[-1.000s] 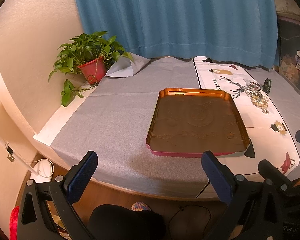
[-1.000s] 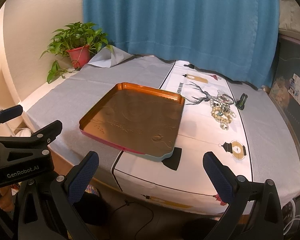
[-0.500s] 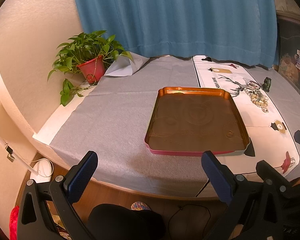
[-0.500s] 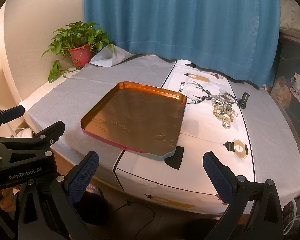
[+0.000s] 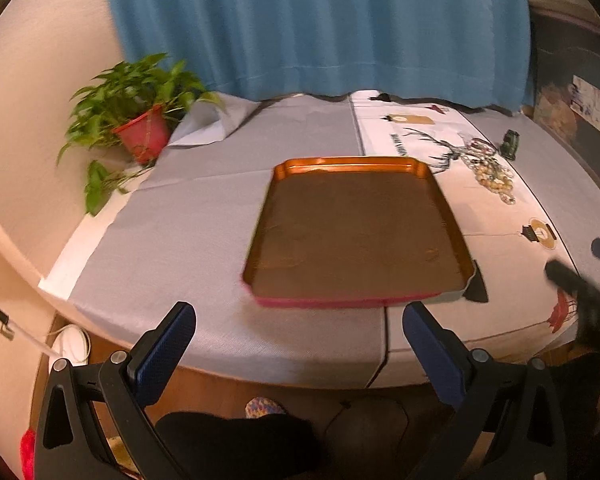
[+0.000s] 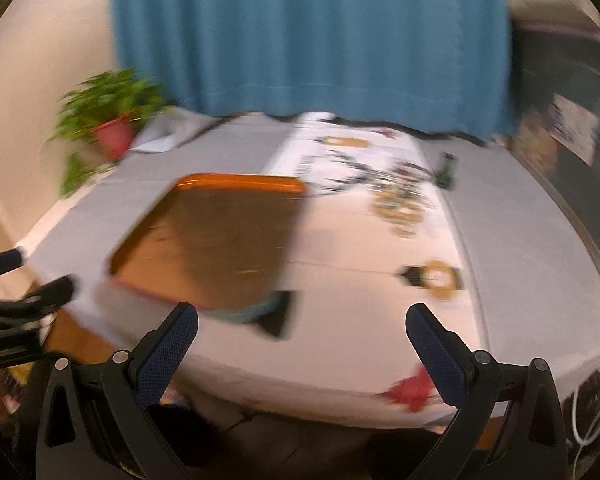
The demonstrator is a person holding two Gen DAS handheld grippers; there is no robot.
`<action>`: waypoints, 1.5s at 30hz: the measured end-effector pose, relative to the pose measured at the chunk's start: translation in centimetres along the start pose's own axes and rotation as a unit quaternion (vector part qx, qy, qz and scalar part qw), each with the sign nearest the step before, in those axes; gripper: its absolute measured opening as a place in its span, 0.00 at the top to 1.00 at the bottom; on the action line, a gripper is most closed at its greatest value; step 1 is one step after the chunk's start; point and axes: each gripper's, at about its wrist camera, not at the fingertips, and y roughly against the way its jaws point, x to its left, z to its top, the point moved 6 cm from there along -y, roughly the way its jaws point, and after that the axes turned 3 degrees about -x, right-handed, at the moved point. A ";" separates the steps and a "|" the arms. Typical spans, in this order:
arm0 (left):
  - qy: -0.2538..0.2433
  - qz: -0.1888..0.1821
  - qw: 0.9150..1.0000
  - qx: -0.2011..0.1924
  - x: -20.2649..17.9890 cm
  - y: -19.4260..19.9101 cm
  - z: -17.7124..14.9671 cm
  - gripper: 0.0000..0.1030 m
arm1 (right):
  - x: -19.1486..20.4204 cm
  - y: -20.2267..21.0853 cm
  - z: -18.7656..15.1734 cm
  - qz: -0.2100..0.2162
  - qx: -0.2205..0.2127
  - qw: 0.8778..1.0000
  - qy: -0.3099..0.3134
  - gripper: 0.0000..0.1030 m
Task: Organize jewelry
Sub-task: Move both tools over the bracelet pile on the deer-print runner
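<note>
An empty orange tray (image 5: 452, 232) with a pink outer wall lies in the middle of the table. It also shows, blurred, in the right wrist view (image 6: 148, 224). A heap of beaded jewelry (image 5: 490, 176) lies on the white printed runner right of the tray; it also shows in the right wrist view (image 6: 400, 204). My left gripper (image 5: 300, 344) is open and empty just short of the table's near edge, in front of the tray. My right gripper (image 6: 302, 344) is open and empty over the near edge, below the runner.
A potted green plant (image 5: 140, 120) in a red pot stands at the far left corner. A small dark object (image 5: 511, 143) lies beside the jewelry. A blue curtain (image 5: 320, 24) hangs behind the table. Grey cloth (image 5: 188, 216) covers the table's left side.
Both grippers have moved forward and to the right toward the table. The right wrist view is now motion-blurred. Both stay open and empty.
</note>
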 end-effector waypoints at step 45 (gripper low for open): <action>-0.097 -0.170 0.978 0.071 -23.4 -17.5 16.2 0.01 | -24.8 -17.2 6.7 -0.153 0.029 0.977 -0.148 0.96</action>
